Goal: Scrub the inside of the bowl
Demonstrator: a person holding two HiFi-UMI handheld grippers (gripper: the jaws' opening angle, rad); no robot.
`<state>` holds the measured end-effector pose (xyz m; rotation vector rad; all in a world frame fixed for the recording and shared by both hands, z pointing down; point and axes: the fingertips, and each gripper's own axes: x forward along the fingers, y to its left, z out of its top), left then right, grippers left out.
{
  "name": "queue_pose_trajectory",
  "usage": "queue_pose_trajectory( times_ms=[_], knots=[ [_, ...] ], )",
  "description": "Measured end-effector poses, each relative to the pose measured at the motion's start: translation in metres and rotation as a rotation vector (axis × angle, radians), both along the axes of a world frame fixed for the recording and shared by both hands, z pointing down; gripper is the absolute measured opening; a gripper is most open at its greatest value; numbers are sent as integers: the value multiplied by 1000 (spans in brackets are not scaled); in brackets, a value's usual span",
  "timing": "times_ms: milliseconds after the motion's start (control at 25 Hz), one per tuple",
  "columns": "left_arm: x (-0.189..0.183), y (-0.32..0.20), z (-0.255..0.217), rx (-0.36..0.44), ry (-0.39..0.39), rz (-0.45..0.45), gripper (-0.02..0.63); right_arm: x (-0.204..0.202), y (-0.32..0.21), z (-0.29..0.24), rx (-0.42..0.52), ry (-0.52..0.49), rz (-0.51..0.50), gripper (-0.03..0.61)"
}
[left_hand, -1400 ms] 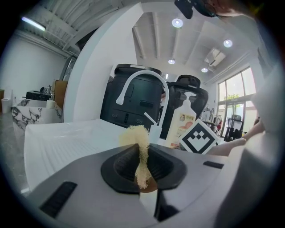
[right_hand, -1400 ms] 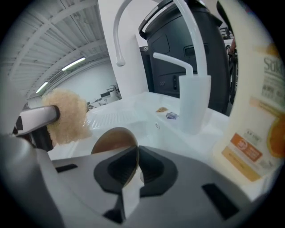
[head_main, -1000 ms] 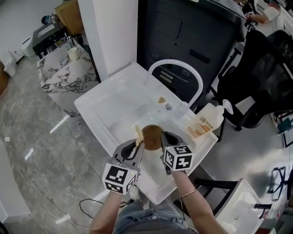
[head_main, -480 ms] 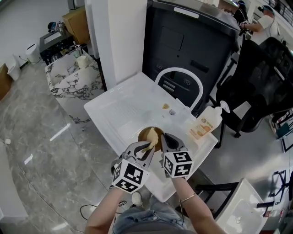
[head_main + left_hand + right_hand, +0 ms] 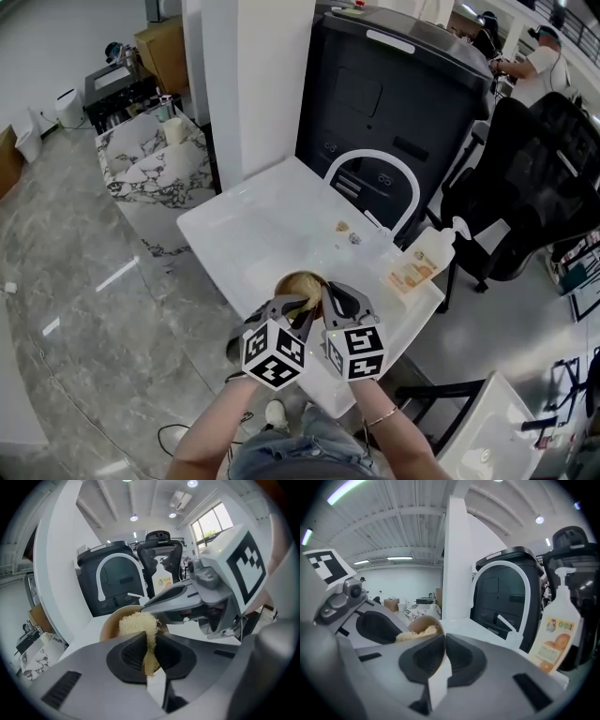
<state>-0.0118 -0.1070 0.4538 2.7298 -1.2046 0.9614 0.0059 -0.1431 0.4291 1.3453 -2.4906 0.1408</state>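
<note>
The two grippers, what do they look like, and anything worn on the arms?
The left gripper and right gripper: grey curved bodies, black jaw pads, each topped by a white cube with black square markers. A thin bracelet on the right wrist; no sleeves.

The left gripper (image 5: 298,307) and right gripper (image 5: 330,292) are smooth grey plastic shells with black ribbed pads (image 5: 133,652) set into the jaws. At its 6 o'clock end each carries a white cube (image 5: 275,353) printed with black square markers. A round grey pivot bolt (image 5: 350,591) sits on the left one's side. The forearms are bare, with a thin bracelet (image 5: 382,397) on the right wrist and blue denim (image 5: 300,450) at 6 o'clock
</note>
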Motion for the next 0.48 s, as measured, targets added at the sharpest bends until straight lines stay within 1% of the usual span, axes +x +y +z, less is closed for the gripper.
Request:
queue_pose_trajectory(
  times_ms=[280,480],
  knots=[
    [-8,-3,15,-107,-34,28,44,-12,3,8,-24,28,-27,26],
    [-4,-8,26,-173,-102,56,44,-12,1,15,-37,48,-36,26]
  ],
)
